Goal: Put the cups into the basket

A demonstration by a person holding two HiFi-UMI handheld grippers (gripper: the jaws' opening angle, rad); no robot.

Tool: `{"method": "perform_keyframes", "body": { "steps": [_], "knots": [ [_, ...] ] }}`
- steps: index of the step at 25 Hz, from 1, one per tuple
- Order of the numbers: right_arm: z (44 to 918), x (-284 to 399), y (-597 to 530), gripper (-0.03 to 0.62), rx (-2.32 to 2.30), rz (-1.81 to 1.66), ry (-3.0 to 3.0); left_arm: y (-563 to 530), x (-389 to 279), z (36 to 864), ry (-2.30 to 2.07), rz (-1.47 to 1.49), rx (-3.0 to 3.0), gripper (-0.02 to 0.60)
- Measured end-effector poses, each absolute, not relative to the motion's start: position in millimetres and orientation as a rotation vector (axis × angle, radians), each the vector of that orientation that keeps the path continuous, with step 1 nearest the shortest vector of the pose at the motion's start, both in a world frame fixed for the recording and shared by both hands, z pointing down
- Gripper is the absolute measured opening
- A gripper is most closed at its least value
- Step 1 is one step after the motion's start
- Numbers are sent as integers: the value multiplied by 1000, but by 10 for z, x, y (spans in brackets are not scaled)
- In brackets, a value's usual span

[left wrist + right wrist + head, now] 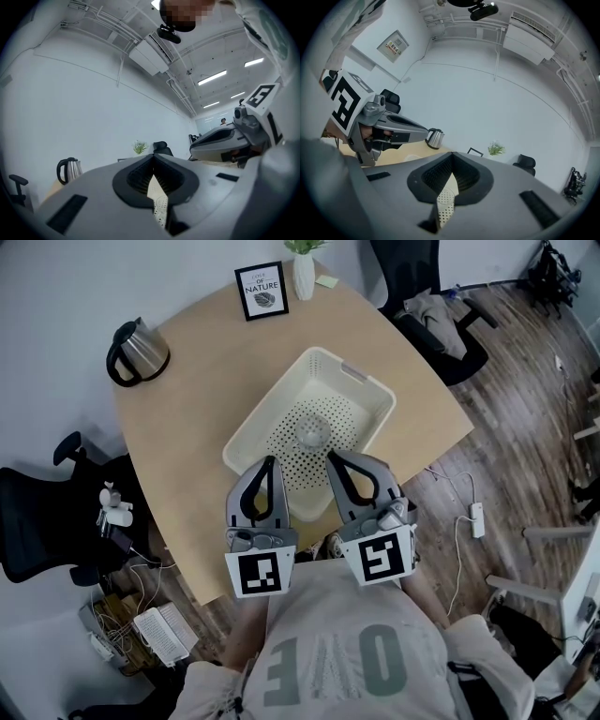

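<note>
Apparently the job is at or near its end. One clear cup (312,433) sits in the middle of the white perforated basket (370,390), which rests at the centre of the wooden surface (187,418). No other cup shows anywhere on the surface in the head view, so as far as these pictures tell, nothing is left to carry over. Whether a further cup lies out of frame cannot be told.

Both tools are held low at the 6 o'clock edge of the surface, just short of the basket's near rim. The left gripper (270,463) has its jaws brought together at the tips with nothing held between them. Its own view shows only a sliver of the perforated basket through the hollow behind the tips. The right gripper (332,456) is the same: tips meeting, empty, with the basket glimpsed through its gap.

Around the basket stand a steel kettle (141,351) at 10 o'clock, a framed print (262,290) at 11 o'clock and a white vase (304,276) at 12 o'clock, all well apart from it.
</note>
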State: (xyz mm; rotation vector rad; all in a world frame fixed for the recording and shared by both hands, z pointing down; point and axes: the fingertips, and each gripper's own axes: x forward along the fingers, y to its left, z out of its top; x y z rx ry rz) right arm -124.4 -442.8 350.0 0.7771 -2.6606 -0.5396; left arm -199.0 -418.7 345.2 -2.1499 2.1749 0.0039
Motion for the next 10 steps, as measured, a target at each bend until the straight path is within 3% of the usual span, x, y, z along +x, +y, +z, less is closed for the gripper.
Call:
{"method": "perform_keyframes", "body": {
  "steps": [10],
  "knots": [
    [3490, -1280, -4444, -2, 775, -547, -2657, -4209, -2041, 3486, 2180, -13, -2164, 9]
  ]
}}
